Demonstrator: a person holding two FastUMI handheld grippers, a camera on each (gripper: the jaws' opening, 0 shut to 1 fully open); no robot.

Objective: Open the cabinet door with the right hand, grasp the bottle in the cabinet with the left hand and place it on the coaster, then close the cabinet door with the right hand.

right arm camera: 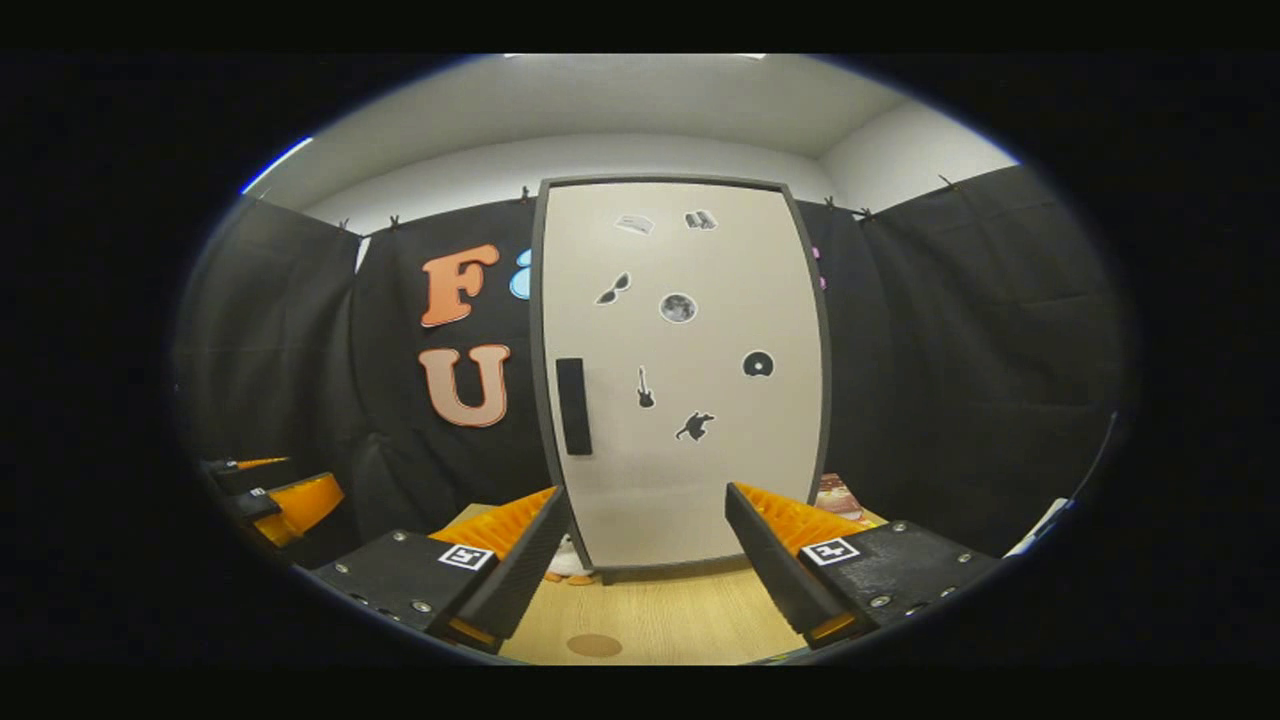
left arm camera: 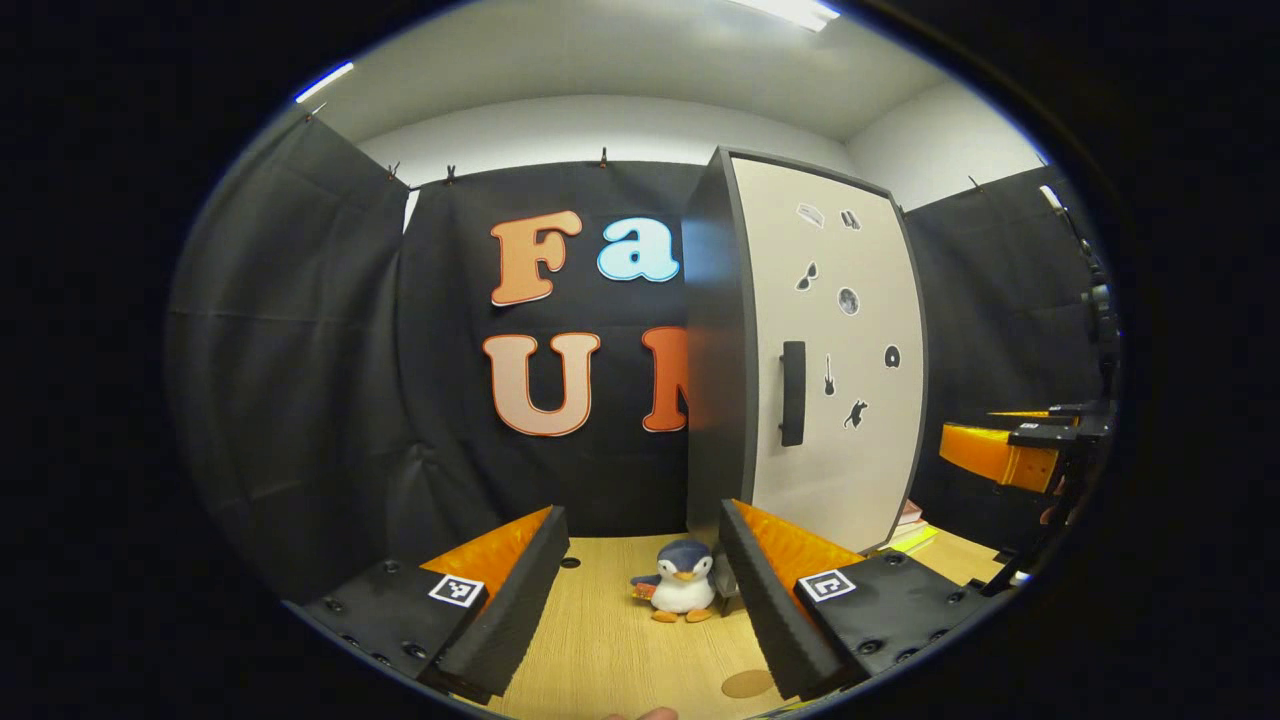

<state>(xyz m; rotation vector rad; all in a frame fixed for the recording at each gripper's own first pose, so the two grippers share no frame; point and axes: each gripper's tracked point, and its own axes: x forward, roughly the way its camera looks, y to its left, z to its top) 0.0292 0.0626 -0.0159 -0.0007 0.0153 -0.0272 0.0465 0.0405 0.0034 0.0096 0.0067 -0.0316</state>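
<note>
Cabinet door [right arm camera: 690, 380] shut, facing us; bottle behind it, unseen. Handle [right arm camera: 573, 406] sits on the door's left edge. We should bring the right gripper [right arm camera: 645, 545], fingers spread and empty, squarely around it, then pull along the hinge arc. Left gripper [left arm camera: 640, 575] also spread, empty, waiting beside the cabinet. Coaster [right arm camera: 594, 645] on the table [right arm camera: 680, 620], near us. Penguin toy [left arm camera: 682, 582] near the cabinet's corner.

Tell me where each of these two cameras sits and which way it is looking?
Left gripper view: rides the left gripper, facing the cabinet at an angle, toy penguin between its open fingers.
Right gripper view: rides the right gripper, squarely facing the closed cabinet door; fingers open.
Both share the door handle, the coaster and the wooden table.
</note>
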